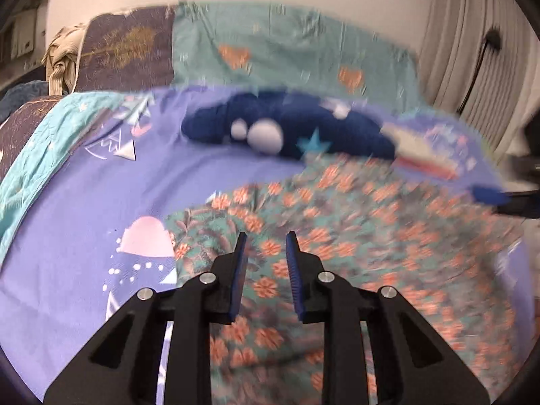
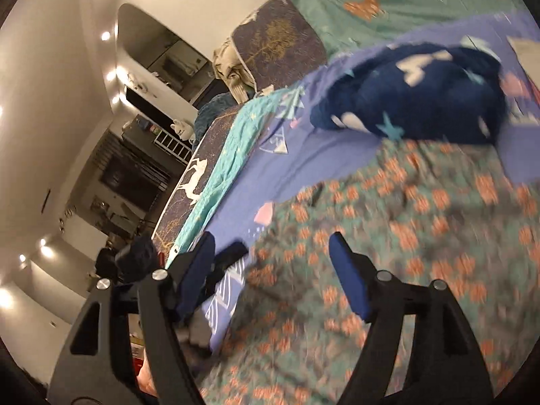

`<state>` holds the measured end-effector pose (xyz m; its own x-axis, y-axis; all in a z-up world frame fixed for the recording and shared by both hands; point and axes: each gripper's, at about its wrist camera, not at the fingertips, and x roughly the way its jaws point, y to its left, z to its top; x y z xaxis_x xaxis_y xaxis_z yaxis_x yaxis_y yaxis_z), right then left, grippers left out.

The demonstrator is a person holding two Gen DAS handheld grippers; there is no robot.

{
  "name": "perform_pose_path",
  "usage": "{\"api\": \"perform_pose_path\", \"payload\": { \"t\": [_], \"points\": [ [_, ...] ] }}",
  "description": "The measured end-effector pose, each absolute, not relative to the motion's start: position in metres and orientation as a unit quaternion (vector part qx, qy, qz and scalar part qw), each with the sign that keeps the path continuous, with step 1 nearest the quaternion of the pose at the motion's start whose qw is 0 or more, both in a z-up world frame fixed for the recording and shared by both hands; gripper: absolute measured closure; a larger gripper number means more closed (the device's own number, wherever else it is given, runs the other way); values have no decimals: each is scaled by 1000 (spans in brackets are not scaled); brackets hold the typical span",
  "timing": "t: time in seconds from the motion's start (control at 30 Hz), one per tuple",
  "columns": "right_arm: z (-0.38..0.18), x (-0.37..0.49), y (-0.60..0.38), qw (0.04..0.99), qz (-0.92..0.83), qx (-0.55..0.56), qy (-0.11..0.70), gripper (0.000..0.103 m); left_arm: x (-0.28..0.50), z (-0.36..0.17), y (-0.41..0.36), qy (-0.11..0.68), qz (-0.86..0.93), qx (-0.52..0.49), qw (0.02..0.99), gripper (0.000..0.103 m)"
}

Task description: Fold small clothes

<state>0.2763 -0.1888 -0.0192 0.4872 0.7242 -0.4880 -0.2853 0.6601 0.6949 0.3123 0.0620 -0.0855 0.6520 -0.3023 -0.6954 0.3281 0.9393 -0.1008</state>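
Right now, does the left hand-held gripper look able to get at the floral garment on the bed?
Probably yes. The left hand-held gripper is open directly above the floral garment, with nothing between them. The dark blue garment lies farther back, and the right hand-held gripper is off to the side.

left gripper (image 1: 266, 246): matt black plastic arms, bright metal pivot pins, ridged blue pads (image 1: 240, 280) that look rubbery
right gripper (image 2: 273, 253): the same matt black plastic and metal pins, smooth blue pads (image 2: 349, 280)
floral garment (image 1: 337, 236): thin woven cloth, matt, softly creased, teal with orange flowers
navy garment (image 1: 287, 128): thicker cloth, looks fleecy, matt, white and blue prints
bedsheet (image 1: 67, 236): smooth lilac cotton-like cloth, printed, matt
pillow (image 1: 287, 44): teal cloth, lightly wrinkled
curtain (image 1: 465, 33): pale pleated fabric
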Motion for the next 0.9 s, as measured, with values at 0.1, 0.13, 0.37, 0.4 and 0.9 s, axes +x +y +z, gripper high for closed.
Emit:
{"api": "perform_pose_path", "payload": {
  "t": [0.1,0.13,0.37,0.4,0.9],
  "points": [
    [-20,250,-216,844,253,278,382,25,339,-131,58,447,-112,38,887,45],
    [-22,245,-223,851,233,279,378,19,338,-136,62,442,-114,31,889,42],
    [-54,213,-265,865,147,283,388,16,337,-129,67,438,-90,44,893,52],
    [-60,214,-263,869,125,257,403,27,338,-129,67,439,-82,45,894,54],
    [-72,125,-391,897,-47,253,360,74,265,-75,-28,389,-203,31,898,57]
  ]
}}
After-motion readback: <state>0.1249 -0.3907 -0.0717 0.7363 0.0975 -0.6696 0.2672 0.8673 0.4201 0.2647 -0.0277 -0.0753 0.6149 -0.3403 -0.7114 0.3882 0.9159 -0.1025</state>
